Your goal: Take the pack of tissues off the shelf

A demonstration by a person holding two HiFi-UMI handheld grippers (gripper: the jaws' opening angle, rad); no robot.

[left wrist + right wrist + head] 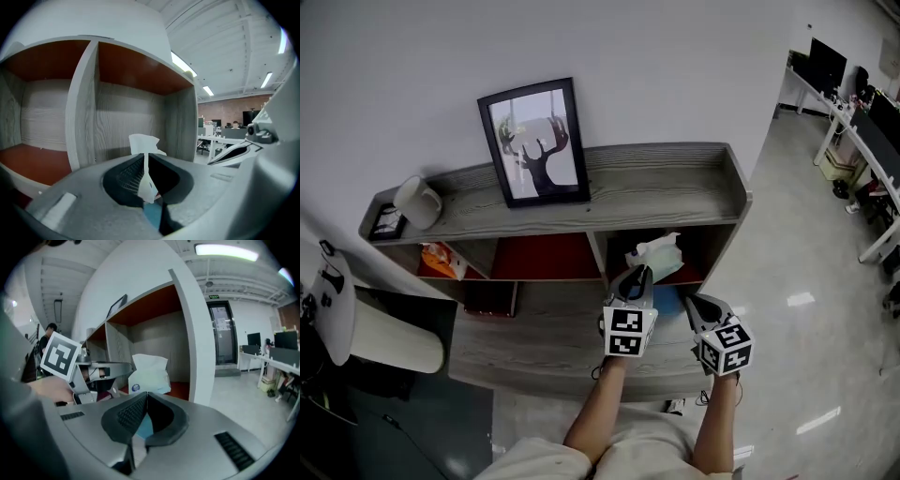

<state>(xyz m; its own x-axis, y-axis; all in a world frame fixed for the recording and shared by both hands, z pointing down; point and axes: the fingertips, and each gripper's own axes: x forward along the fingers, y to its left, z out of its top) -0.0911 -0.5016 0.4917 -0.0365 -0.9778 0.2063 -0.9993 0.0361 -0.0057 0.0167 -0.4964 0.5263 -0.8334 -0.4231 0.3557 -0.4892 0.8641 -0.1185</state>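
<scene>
The pack of tissues [656, 253] is a white and pale blue soft pack with a tissue sticking up. It stands at the front of the shelf's right compartment [712, 246]. My left gripper [639, 272] is at its near lower side, shut on a thin white flap of the pack [146, 174]. In the right gripper view the pack [150, 375] rests on the red compartment floor, just beyond the jaws. My right gripper [692, 302] hovers to the right and lower, jaws shut [146, 397], apart from the pack. Something blue shows through the gap behind the right gripper's jaws.
On the grey shelf top [675, 183] stand a framed deer picture [534, 142], a white mug [417, 201] and a small frame [387, 221]. An orange packet [441, 260] lies in the left compartment. A blue item [668, 300] sits below the pack. Office desks [853, 122] stand far right.
</scene>
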